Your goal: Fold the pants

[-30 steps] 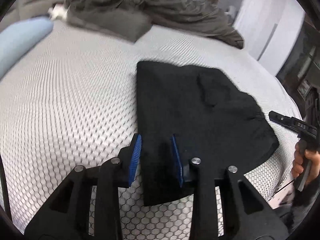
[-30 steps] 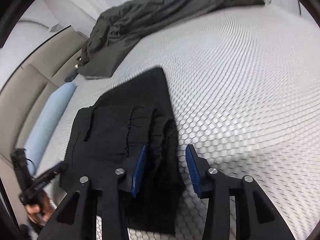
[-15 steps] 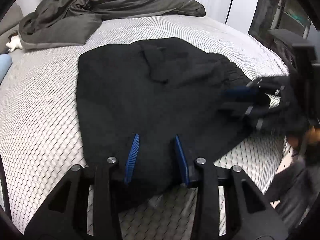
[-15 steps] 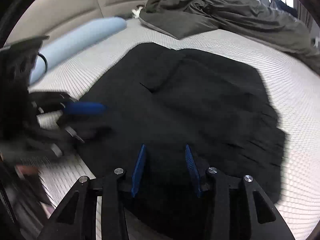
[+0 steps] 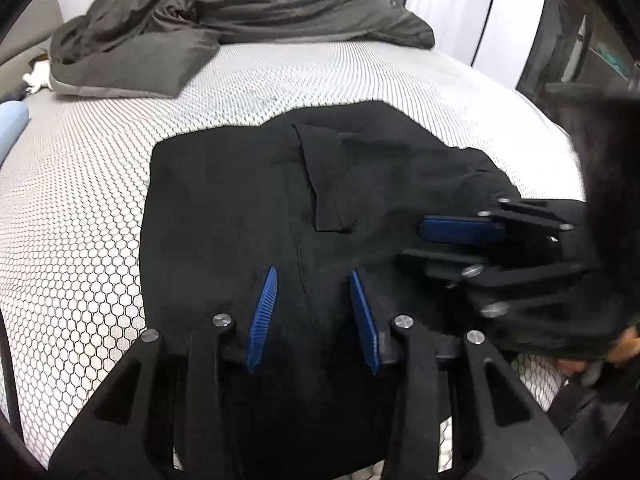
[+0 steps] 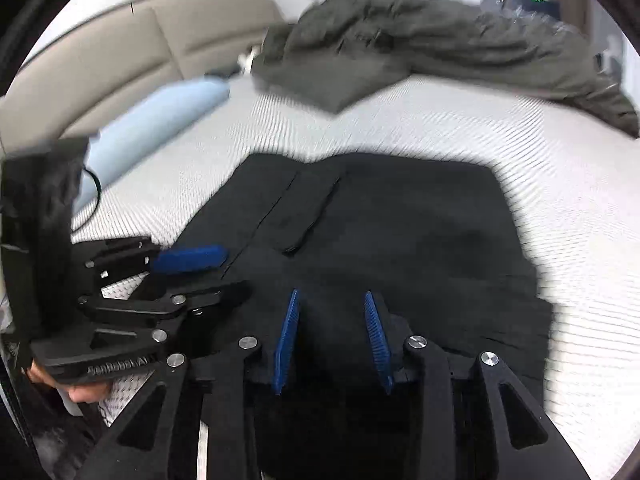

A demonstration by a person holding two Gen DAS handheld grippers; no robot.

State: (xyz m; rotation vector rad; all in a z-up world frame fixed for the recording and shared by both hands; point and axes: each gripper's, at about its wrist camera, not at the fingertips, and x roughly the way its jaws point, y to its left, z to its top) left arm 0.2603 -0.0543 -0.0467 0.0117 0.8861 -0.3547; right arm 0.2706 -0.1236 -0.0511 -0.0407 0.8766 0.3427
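Black pants (image 5: 248,200) lie folded flat at the bed's (image 5: 80,240) 6 o'clock edge; left tool (image 5: 312,312) and right tool (image 6: 332,336) hover gaping, empty, over the near hem, probably poised to pinch it.

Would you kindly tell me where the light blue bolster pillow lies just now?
In the right wrist view the light blue bolster pillow lies upper left, along the beige headboard, beyond the black pants.

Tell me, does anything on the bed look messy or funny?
Yes. A dark blanket lies crumpled in a heap at the far side of the bed. The black pants lie fairly flat, with their edge by the right claw bunched.
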